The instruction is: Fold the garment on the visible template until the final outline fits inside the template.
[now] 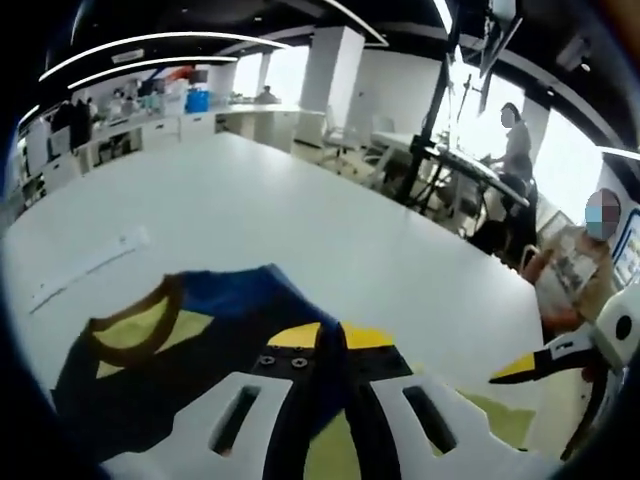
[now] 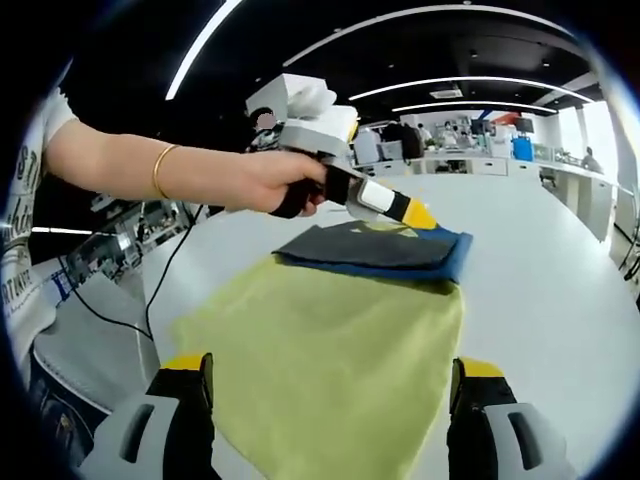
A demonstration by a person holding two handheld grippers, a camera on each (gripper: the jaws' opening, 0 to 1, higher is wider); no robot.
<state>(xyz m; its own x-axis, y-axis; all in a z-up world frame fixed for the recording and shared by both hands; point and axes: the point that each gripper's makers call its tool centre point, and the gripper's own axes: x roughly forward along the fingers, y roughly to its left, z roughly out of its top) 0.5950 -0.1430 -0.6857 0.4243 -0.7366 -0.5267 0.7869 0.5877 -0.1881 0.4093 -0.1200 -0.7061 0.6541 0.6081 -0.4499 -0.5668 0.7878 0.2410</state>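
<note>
In the left gripper view, the left gripper (image 1: 330,375) has its jaws nearly together, clenched on a fold of the garment (image 1: 190,350), a dark blue shirt with a yellow-lined collar that lies on the white table (image 1: 300,240). Just right of the garment, a strip of the yellow-green template (image 1: 500,415) shows, and beyond it the right gripper's (image 1: 525,368) yellow tip comes in. Far past the table's edge, people sit at desks.

In the right gripper view, the right gripper (image 2: 330,385) has its jaws spread wide, released, holding nothing, over the near part of the template (image 2: 330,340). The garment (image 2: 375,250) lies folded at the template's far end, with the left gripper (image 2: 415,215), held in a hand (image 2: 270,180), at its top.

The step in hand seems to be a fold led by the left gripper. Next, the held layer needs laying down inside the template's outline; this view shows that outline, while the other shows the grip itself.
</note>
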